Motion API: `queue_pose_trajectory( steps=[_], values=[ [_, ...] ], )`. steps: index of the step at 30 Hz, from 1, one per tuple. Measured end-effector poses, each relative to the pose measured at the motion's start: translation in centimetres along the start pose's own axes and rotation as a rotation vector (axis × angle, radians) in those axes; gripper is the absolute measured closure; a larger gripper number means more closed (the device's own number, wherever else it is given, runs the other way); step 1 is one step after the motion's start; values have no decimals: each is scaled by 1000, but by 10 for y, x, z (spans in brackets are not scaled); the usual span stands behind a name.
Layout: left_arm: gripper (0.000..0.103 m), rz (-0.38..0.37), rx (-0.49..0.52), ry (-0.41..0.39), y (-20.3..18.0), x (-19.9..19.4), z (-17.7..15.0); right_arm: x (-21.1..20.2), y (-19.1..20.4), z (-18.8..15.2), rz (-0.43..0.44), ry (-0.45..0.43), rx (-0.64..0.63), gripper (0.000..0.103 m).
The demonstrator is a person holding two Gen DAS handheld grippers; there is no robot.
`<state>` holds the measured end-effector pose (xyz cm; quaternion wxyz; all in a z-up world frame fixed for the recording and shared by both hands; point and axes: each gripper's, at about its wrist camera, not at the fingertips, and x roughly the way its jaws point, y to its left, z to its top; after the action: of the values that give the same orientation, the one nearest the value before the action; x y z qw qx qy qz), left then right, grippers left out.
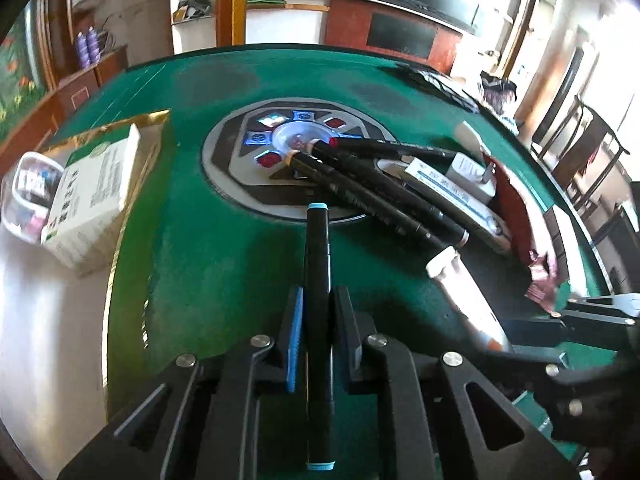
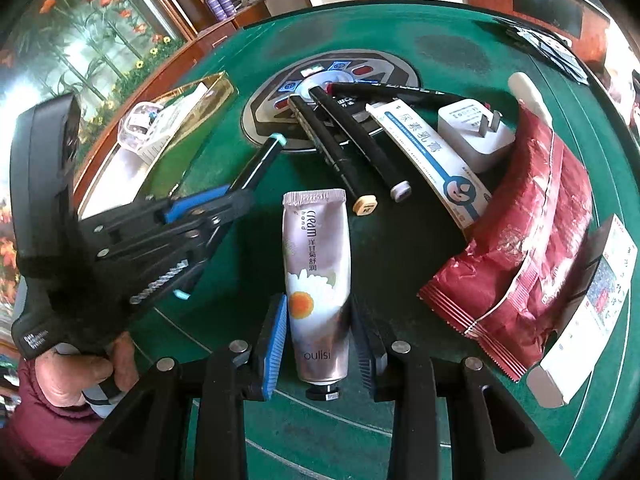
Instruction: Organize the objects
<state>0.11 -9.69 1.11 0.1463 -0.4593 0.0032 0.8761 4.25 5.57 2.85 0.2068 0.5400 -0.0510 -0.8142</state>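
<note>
My left gripper is shut on a black marker with a light-blue cap, held above the green table; it also shows in the right wrist view. My right gripper is shut on a hand cream tube, its crimped end pointing away from me. The tube also shows at the right of the left wrist view. Three black markers lie fanned over the table's round centre panel.
A white ointment box, a white charger plug and a red snack packet lie to the right. A white box in a gold tray and a clear plastic case sit at the left edge.
</note>
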Motion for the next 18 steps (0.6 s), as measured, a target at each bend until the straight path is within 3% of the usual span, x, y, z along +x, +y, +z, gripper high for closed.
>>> queue_pose_trajectory(
  steps=[6, 12, 13, 14, 15, 18],
  values=[
    [89, -12, -30, -87, 13, -45, -4, -12, 3, 2, 30, -23, 16, 69],
    [89, -42, -112, -197, 53, -110, 2, -21, 30, 12, 64, -50, -21, 69],
    [89, -34, -126, -221, 63, -121, 1, -22, 36, 14, 68, -60, -31, 70],
    [89, -24, -139, -239, 74, -131, 0, -24, 43, 16, 76, -70, -41, 83],
    [89, -14, -147, -248, 80, -136, -1, -23, 51, 19, 85, -76, -53, 88],
    [89, 39, -189, -262, 111, -144, -5, -23, 74, 27, 85, -96, -87, 89]
  ],
)
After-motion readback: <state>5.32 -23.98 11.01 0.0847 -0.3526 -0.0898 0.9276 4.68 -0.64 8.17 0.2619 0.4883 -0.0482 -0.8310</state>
